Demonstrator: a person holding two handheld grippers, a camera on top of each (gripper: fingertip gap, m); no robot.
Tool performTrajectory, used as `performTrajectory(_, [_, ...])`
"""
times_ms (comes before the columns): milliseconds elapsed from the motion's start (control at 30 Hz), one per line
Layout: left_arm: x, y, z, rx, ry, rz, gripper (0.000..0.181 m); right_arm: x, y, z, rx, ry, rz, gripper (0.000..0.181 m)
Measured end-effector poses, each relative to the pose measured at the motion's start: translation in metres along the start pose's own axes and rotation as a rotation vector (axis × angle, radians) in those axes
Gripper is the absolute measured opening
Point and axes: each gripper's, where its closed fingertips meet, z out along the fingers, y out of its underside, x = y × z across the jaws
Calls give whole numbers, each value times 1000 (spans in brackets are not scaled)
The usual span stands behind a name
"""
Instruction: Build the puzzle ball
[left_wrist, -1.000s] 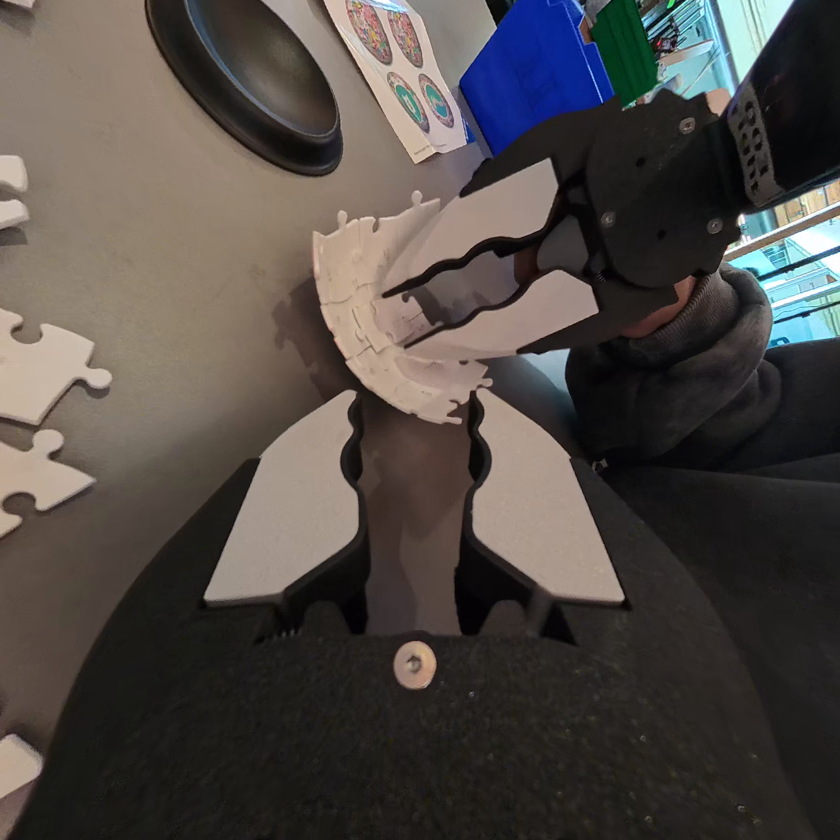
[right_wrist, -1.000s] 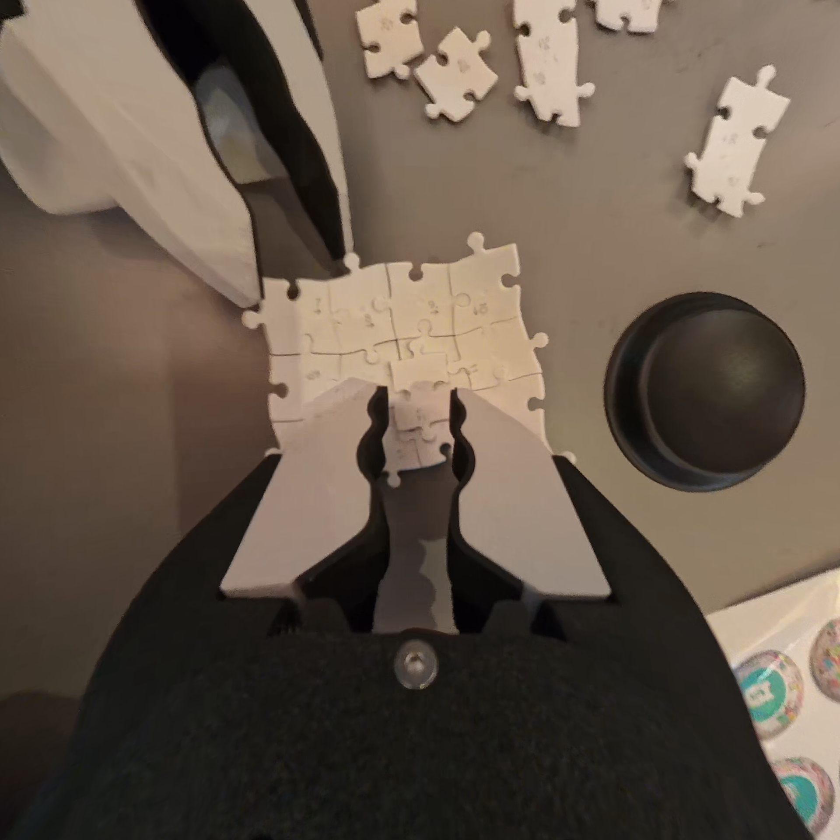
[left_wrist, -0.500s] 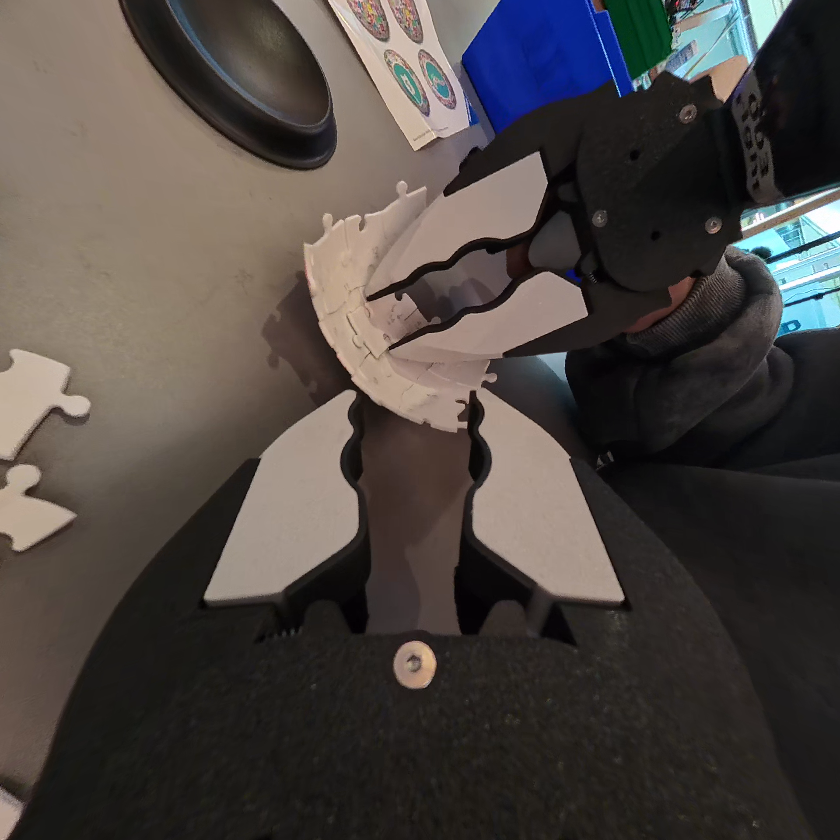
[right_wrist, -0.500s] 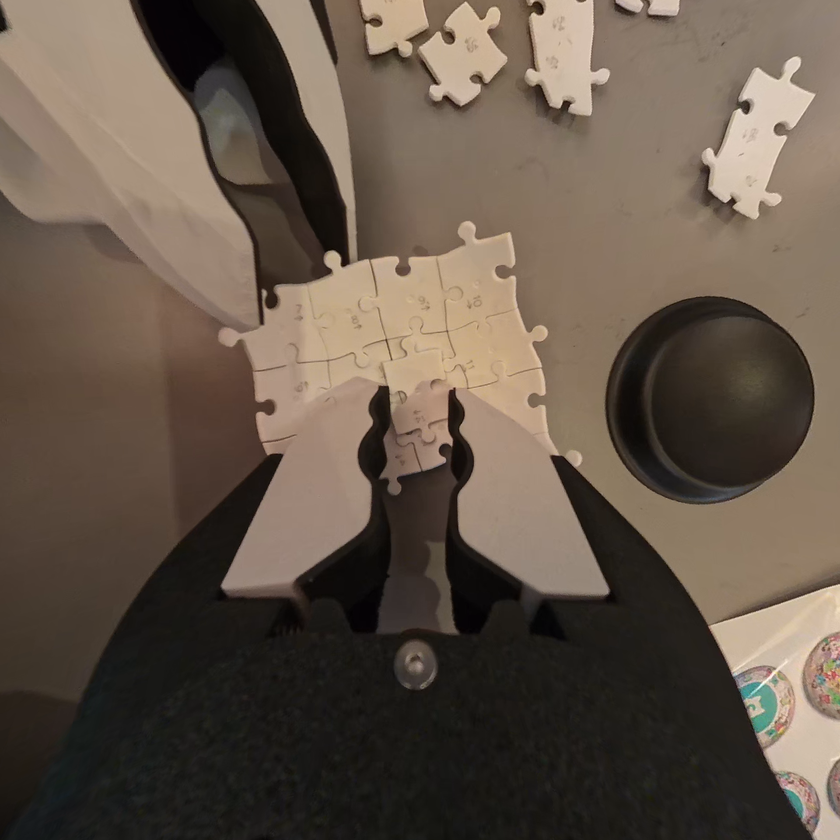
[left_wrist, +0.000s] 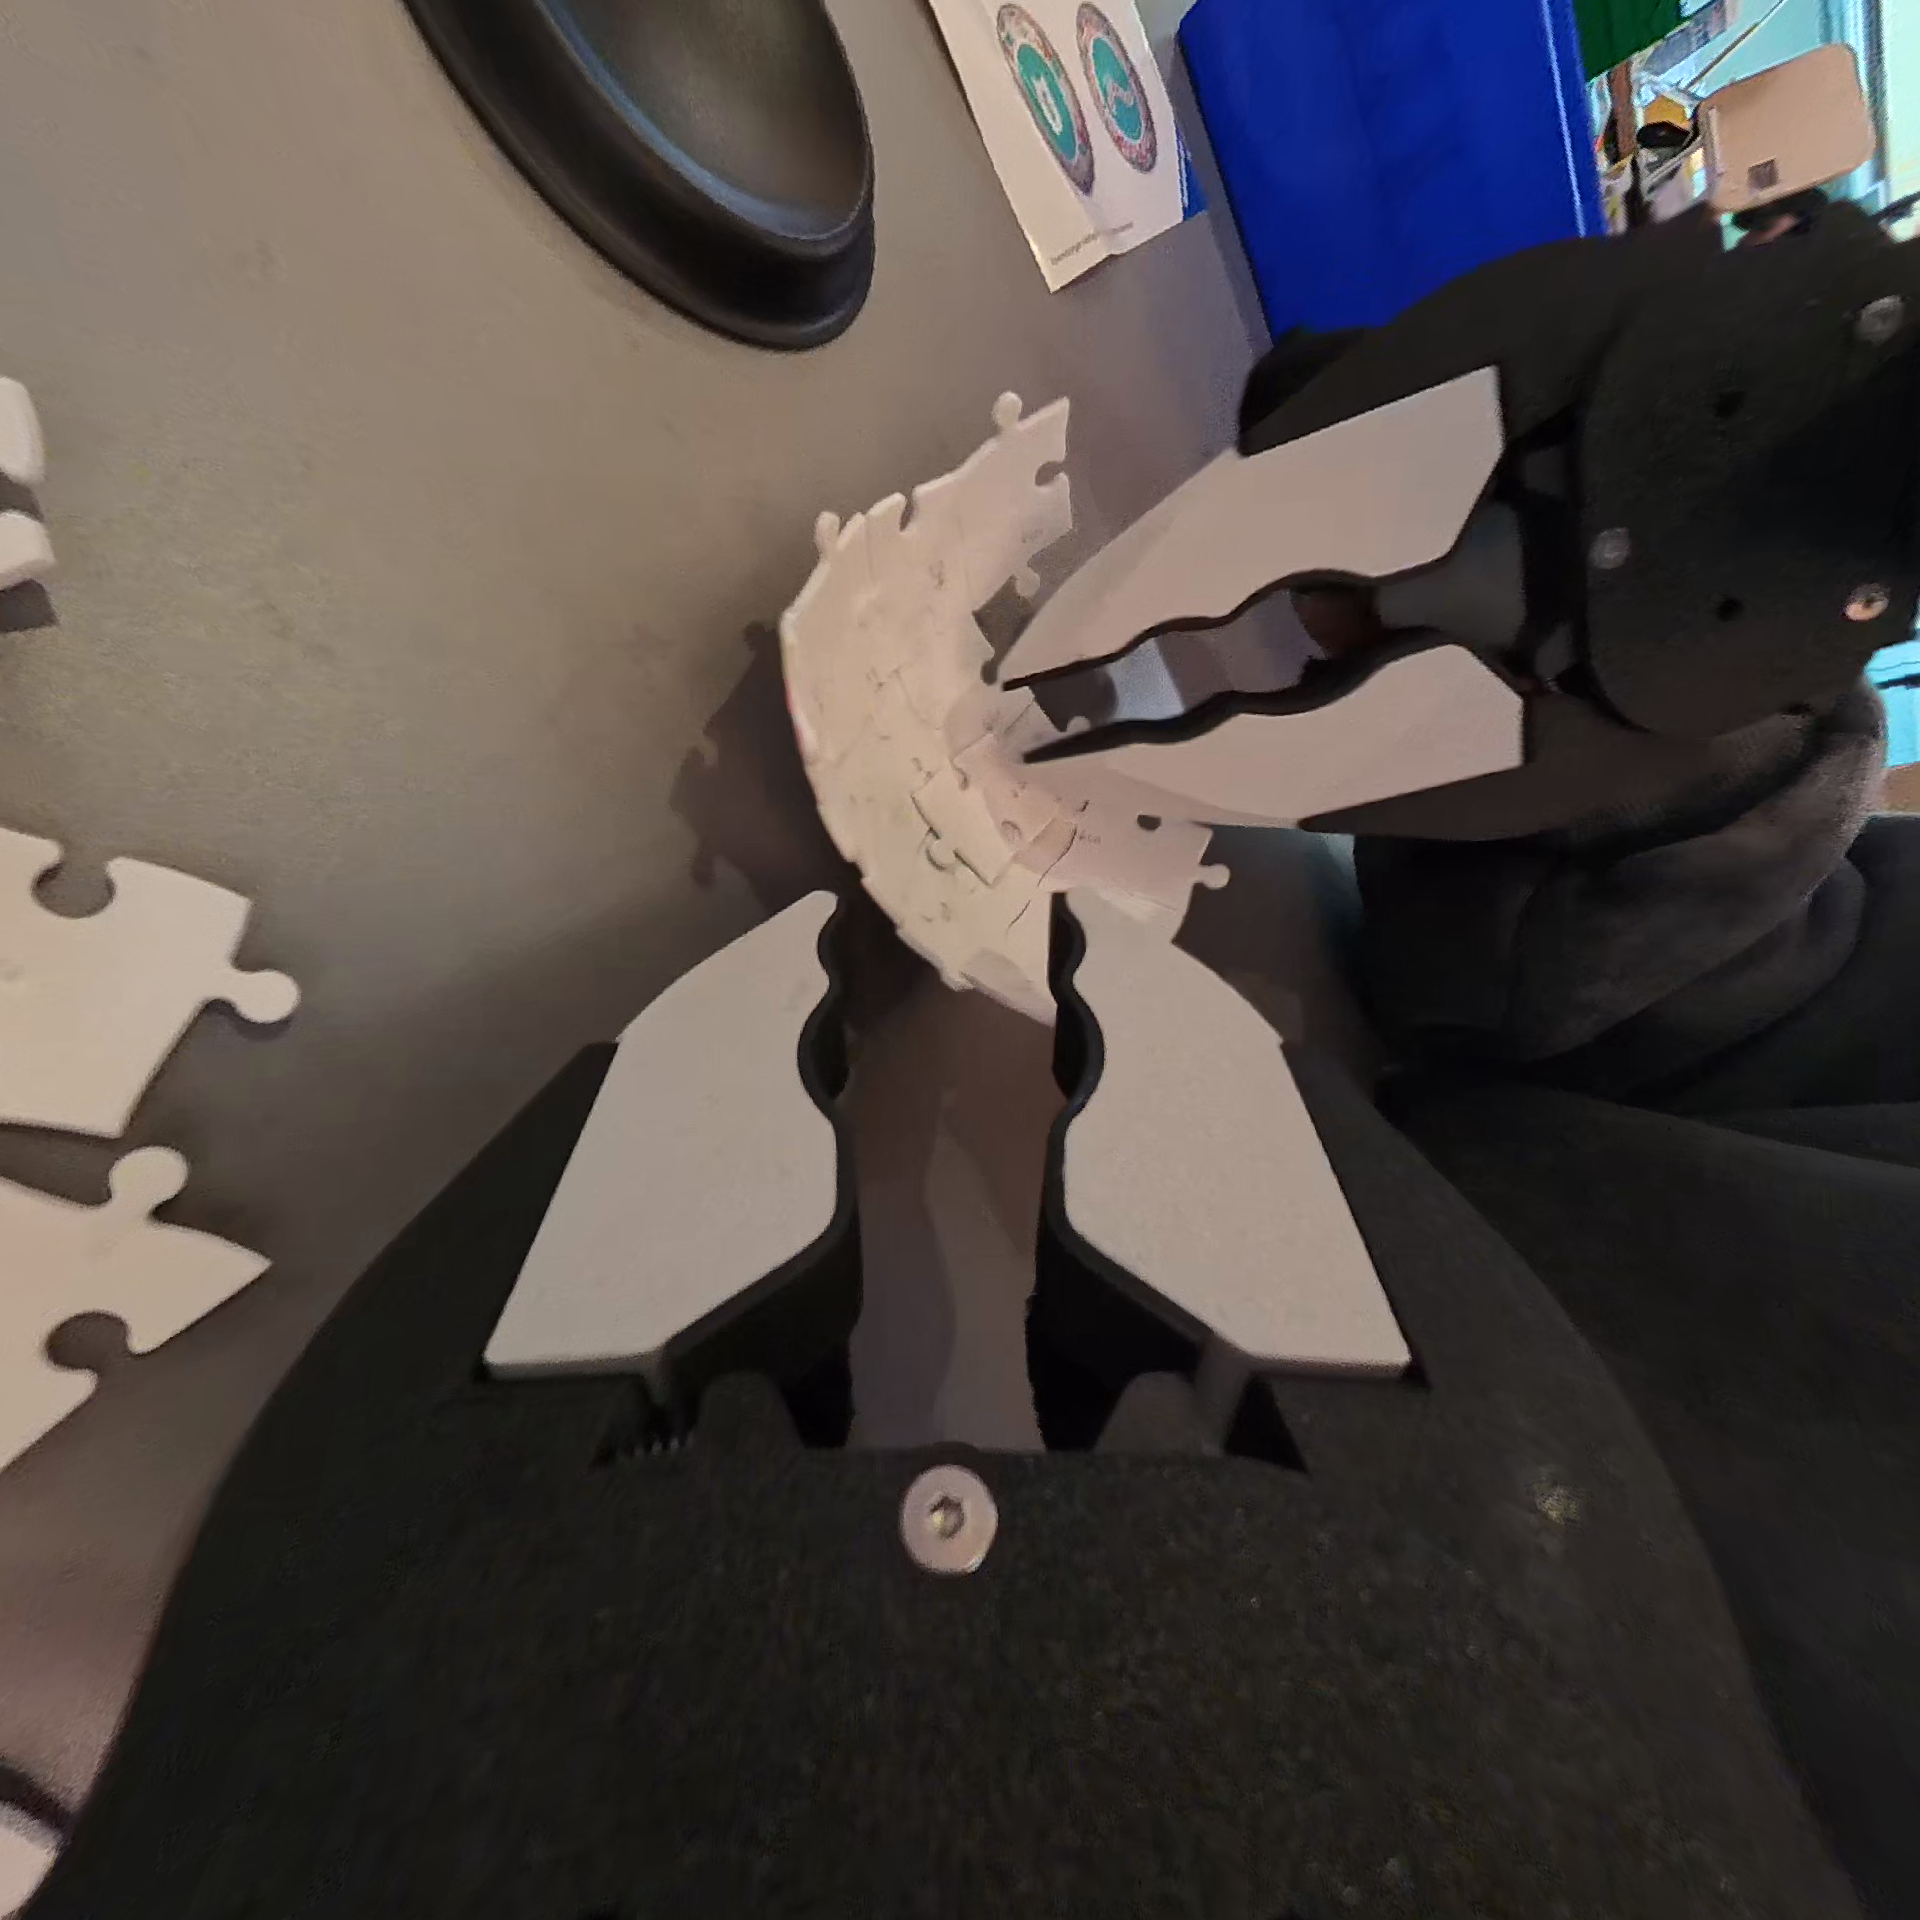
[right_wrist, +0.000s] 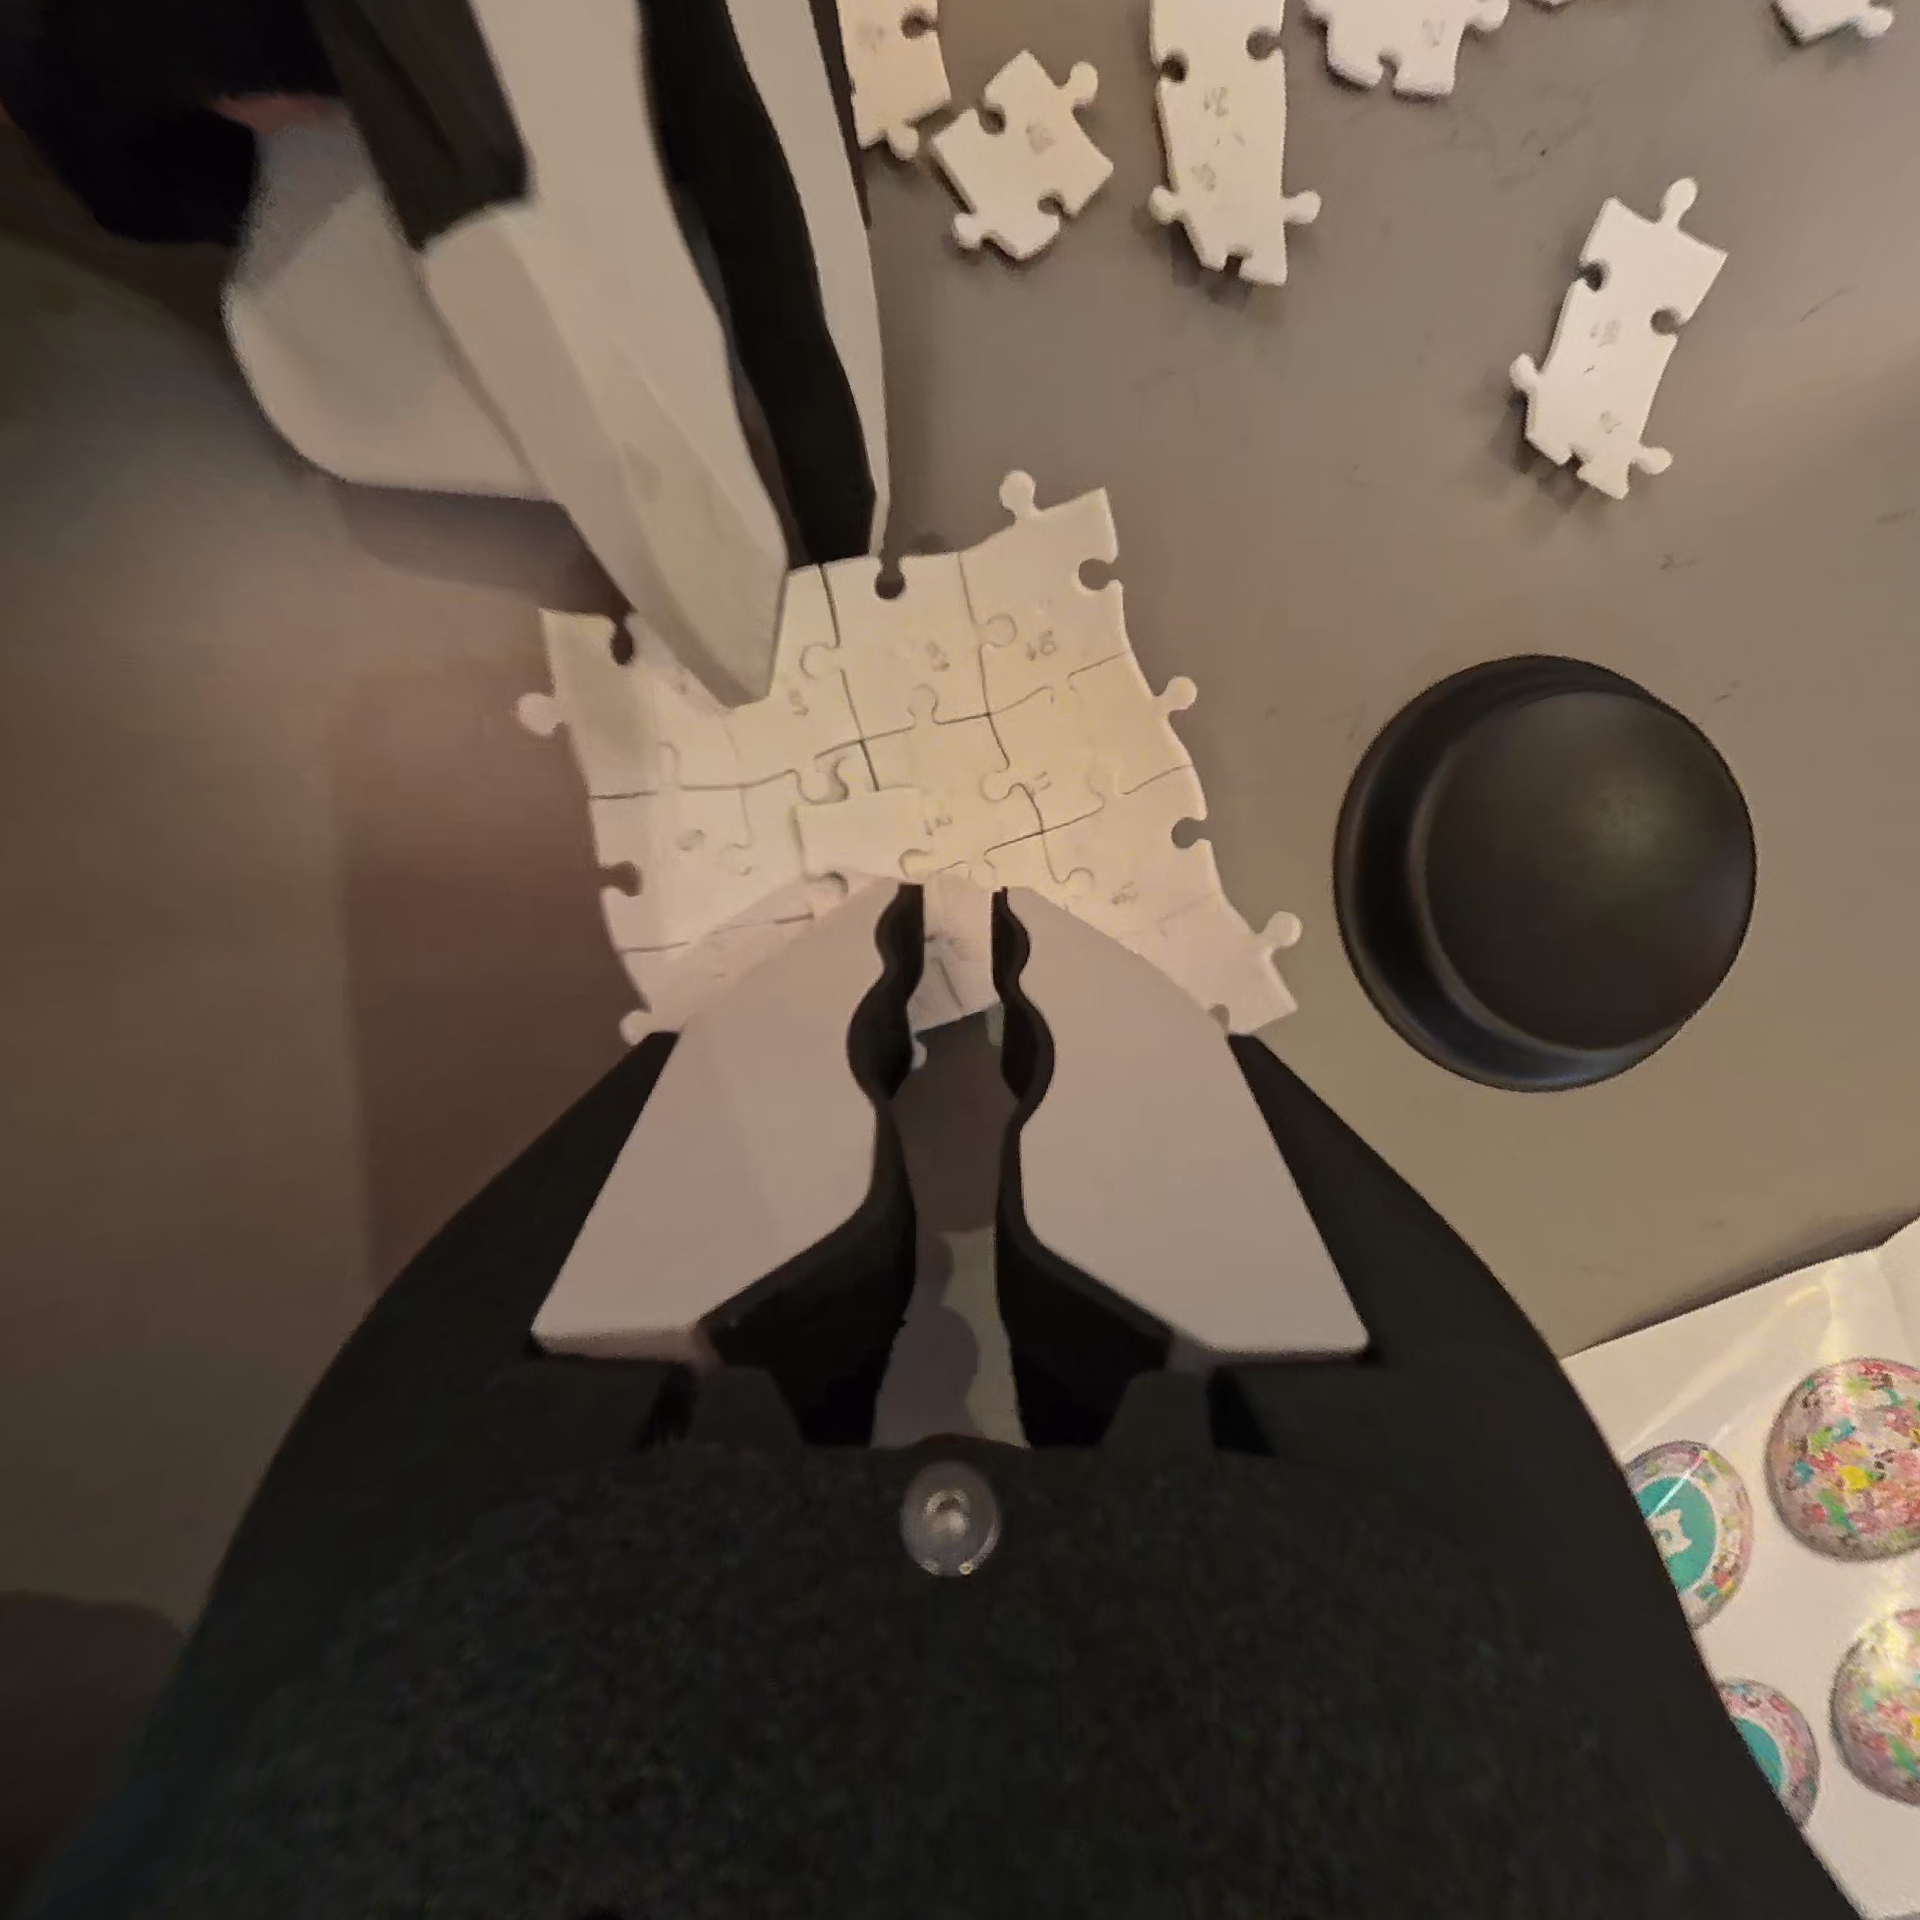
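A curved white shell of joined puzzle pieces (left_wrist: 914, 707) stands tilted on edge over the grey table. In the right wrist view it (right_wrist: 1018, 727) shows its inner face. My left gripper (left_wrist: 945, 914) straddles the shell's near edge, which sits between its fingers. In the right wrist view the left gripper (right_wrist: 805, 592) clamps the shell's upper left corner. My right gripper (right_wrist: 951, 894) is nearly shut on a short strip of pieces (right_wrist: 951, 956). The strip's end piece (right_wrist: 862, 831) lies raised over the shell. In the left wrist view the right gripper (left_wrist: 1013, 712) meets the shell from the right.
A black round dish (left_wrist: 675, 156) lies beyond the shell; it (right_wrist: 1548, 873) is right of it in the right wrist view. Loose white pieces (left_wrist: 104, 956) (right_wrist: 1226, 135) lie scattered. A sheet with ball pictures (right_wrist: 1766, 1558), a blue bin (left_wrist: 1382, 156) and a dark sleeve (left_wrist: 1610, 935) are nearby. About 5 cm separates my left fingertips from my right.
My right gripper's fingers have closed in on the strip. The shell has turned and tilted, and the left gripper now covers its upper left corner in the right wrist view.
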Motion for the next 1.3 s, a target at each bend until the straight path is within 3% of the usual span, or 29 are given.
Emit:
performTrajectory(333, [-2,0,7,-46,-7,-23,6,-9,2,4,13,-64,9,22])
performTrajectory(600, [-1,-1,-2,-86,-97,-29,4,-19,-2,-4,18,-54,-104,27])
performTrajectory(867, [3,-4,-20,-94,-181,-29,3,-35,-23,-2,129,-58,-157,27])
performTrajectory(1300, [-5,-2,-30,-91,-327,-16,2,-35,-11,0,67,38,-188,19])
